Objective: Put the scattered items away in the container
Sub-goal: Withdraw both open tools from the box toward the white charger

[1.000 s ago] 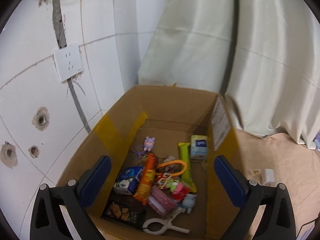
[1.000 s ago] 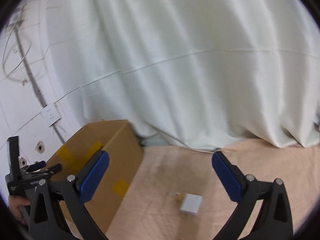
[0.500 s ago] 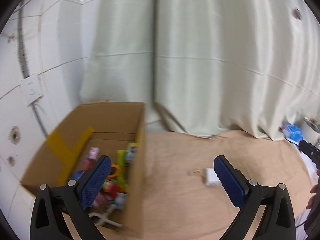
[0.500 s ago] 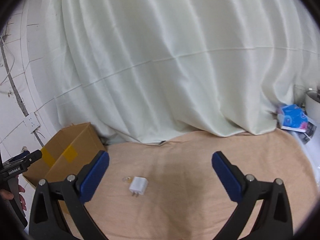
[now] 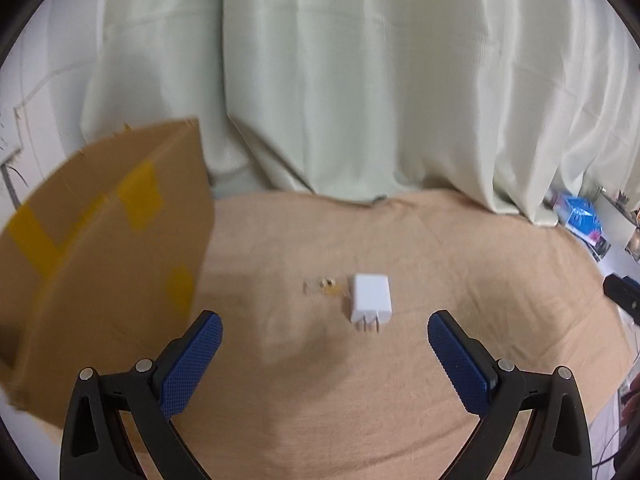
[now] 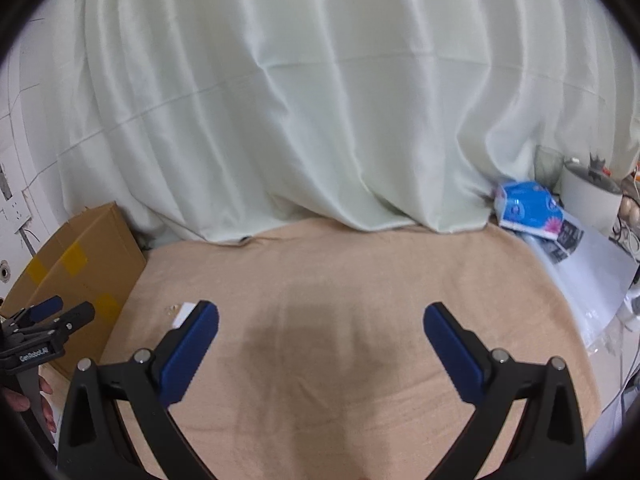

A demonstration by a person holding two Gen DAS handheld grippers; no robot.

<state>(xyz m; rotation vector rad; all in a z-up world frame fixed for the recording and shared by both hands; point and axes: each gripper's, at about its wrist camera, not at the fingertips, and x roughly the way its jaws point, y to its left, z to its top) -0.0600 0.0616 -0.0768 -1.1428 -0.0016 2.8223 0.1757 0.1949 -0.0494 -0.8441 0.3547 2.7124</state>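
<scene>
A white plug adapter (image 5: 371, 298) lies on the beige cloth (image 5: 360, 360), prongs toward me, with a small yellowish piece (image 5: 329, 286) just left of it. My left gripper (image 5: 324, 344) is open and empty, a little short of the adapter. The cardboard box (image 5: 100, 248) with yellow tape stands to its left; its inside is hidden. In the right wrist view my right gripper (image 6: 320, 338) is open and empty over bare cloth. The adapter (image 6: 184, 314) peeks out behind its left finger. The box (image 6: 76, 264) and the left gripper (image 6: 44, 320) are at far left.
A pale curtain (image 6: 300, 100) hangs along the back. A blue tissue pack (image 6: 526, 208), papers and a white pot (image 6: 592, 196) lie at the right edge of the cloth. A tiled wall with a socket (image 6: 16, 212) is at the left.
My left gripper has swung right, away from over the box's inside, and now faces the adapter on the cloth. My right gripper has also turned right, so box and adapter have slid left.
</scene>
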